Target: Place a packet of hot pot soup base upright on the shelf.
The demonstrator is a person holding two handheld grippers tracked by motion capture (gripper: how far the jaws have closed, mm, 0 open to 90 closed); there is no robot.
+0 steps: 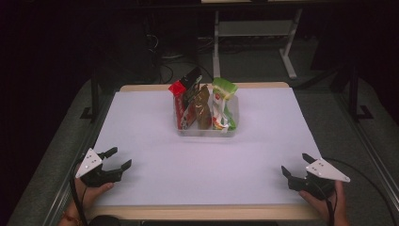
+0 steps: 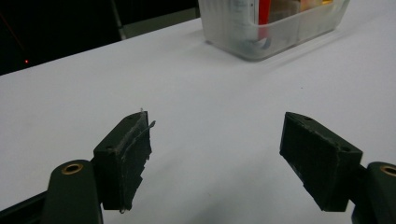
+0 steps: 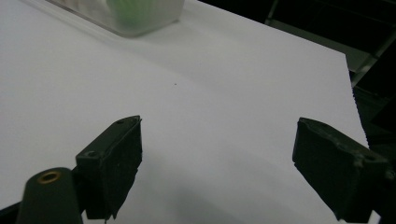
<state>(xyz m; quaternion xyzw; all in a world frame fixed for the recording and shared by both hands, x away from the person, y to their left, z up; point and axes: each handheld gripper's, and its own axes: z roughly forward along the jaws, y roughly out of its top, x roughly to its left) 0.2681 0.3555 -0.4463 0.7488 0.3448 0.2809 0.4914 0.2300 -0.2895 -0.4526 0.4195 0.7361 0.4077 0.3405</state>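
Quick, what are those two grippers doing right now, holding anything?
Left gripper: open, holding nothing.
Right gripper: open, holding nothing.

A clear plastic bin [image 1: 207,130] of snack packets [image 1: 203,103] stood at twelve o'clock on the white table [image 1: 202,160]. The left gripper [image 1: 120,158] rested at eight o'clock and the right gripper [image 1: 296,164] at four, both with jaws apart and empty, well apart from the bin.
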